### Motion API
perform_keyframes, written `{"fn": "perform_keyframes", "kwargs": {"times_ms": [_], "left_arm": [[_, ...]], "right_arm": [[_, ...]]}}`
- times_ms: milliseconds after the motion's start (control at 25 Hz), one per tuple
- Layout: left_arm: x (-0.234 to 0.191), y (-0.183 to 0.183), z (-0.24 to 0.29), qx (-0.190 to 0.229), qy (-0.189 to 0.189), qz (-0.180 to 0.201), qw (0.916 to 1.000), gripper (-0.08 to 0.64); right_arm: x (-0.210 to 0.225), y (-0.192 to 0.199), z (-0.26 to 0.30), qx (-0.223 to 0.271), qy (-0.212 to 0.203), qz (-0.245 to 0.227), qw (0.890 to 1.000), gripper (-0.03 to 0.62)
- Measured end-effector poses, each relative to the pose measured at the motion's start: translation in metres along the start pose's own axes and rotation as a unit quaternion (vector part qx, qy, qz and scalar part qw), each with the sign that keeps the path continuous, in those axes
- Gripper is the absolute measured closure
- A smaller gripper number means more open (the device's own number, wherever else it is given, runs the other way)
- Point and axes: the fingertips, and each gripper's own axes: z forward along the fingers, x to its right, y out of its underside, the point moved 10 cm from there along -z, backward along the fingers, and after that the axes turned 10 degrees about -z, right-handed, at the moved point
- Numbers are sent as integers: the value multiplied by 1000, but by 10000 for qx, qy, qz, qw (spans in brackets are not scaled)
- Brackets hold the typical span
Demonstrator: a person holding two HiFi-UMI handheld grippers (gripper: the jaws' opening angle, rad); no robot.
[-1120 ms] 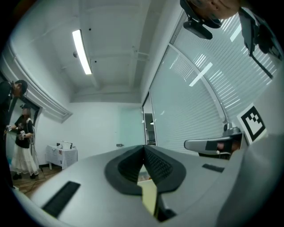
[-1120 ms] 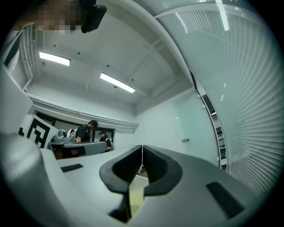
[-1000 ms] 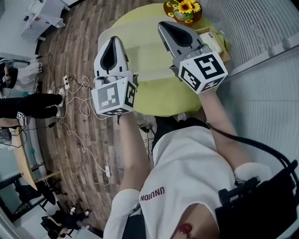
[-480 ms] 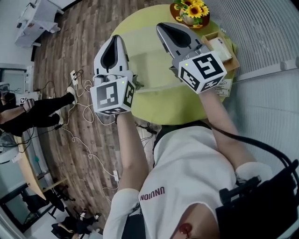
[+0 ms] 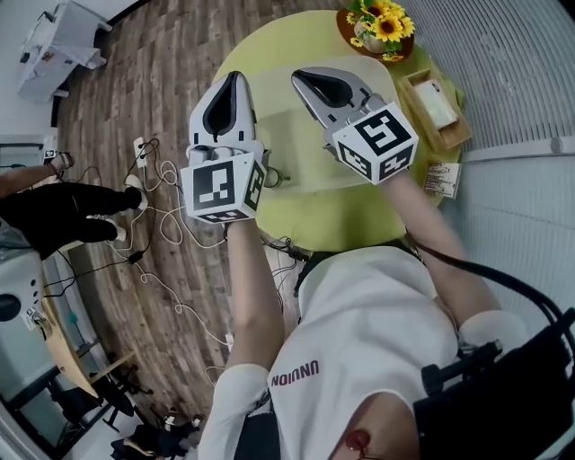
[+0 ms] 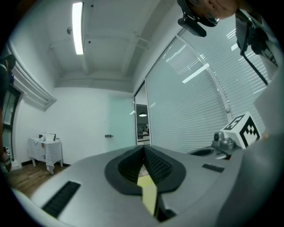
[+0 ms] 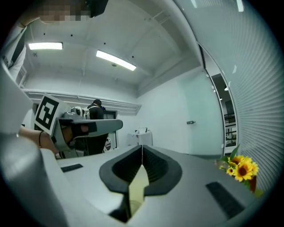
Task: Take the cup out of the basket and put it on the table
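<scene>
Hovering – 2 grippers [image 5: 234, 81] [image 5: 301, 79], 1 table [image 5: 305, 208]

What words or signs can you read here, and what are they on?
"NOINNU", as seen from above: red print on the person's white shirt.
Black-and-white square markers, no letters: on the left gripper and the right gripper.
Small card: print too small to read.

I had bare table [image 5: 278, 67] to pass over across its middle and near edge; the sunflower pot [image 5: 382, 27] crowded the far rim, and the wooden basket [image 5: 454, 135] blocked the right edge.
</scene>
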Motion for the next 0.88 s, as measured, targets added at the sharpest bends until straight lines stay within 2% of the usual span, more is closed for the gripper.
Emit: {"fn": "perform_keyframes", "kwargs": {"times_ms": [320,640,760,880], "left_arm": [[-9,21,6,-272,548,-21,9981,546],[-14,40,22,-340,719,-124,9968,546],[-17,40,26,-307,744,-151,9966,546],[-20,41,29,-300,771,-198,9964,546]], "right_arm": [[-26,35,28,-652,-877,143,9939,572],[-37,72,48,-1336,-1545,-117,9788,572],[-48,85,58,-1611,-1977,-161,9668,571],[-62,102,68,-1999,-2562,-194,9455,571]]}}
